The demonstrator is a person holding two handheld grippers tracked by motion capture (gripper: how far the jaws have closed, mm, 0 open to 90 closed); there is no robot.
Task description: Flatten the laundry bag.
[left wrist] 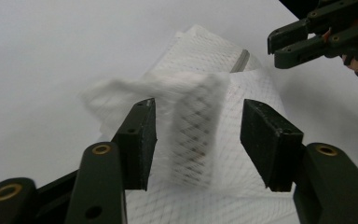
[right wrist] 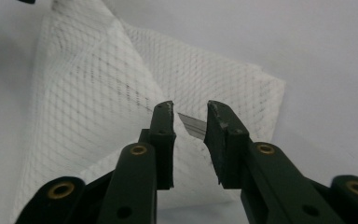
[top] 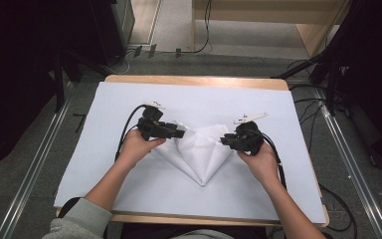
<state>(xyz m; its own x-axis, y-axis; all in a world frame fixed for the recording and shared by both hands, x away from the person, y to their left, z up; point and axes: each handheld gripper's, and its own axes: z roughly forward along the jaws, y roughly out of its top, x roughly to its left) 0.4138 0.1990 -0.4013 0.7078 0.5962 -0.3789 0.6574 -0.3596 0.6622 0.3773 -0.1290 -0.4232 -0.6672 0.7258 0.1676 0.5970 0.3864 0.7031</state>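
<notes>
A white mesh cloth lies folded into a downward-pointing wedge on the white-covered table. My left gripper is at the cloth's upper left corner. In the left gripper view its jaws stand wide apart, with a loose, blurred flap of the cloth between them, untouched by the pads. My right gripper is at the cloth's upper right corner. In the right gripper view its jaws have a gap, with a thin folded edge of the cloth lying in it, not pinched. The right gripper also appears at the top right of the left gripper view.
The white sheet covers nearly the whole wooden tabletop. Black cables trail from both grippers over the sheet. Metal rails and dark stands flank the table on the floor.
</notes>
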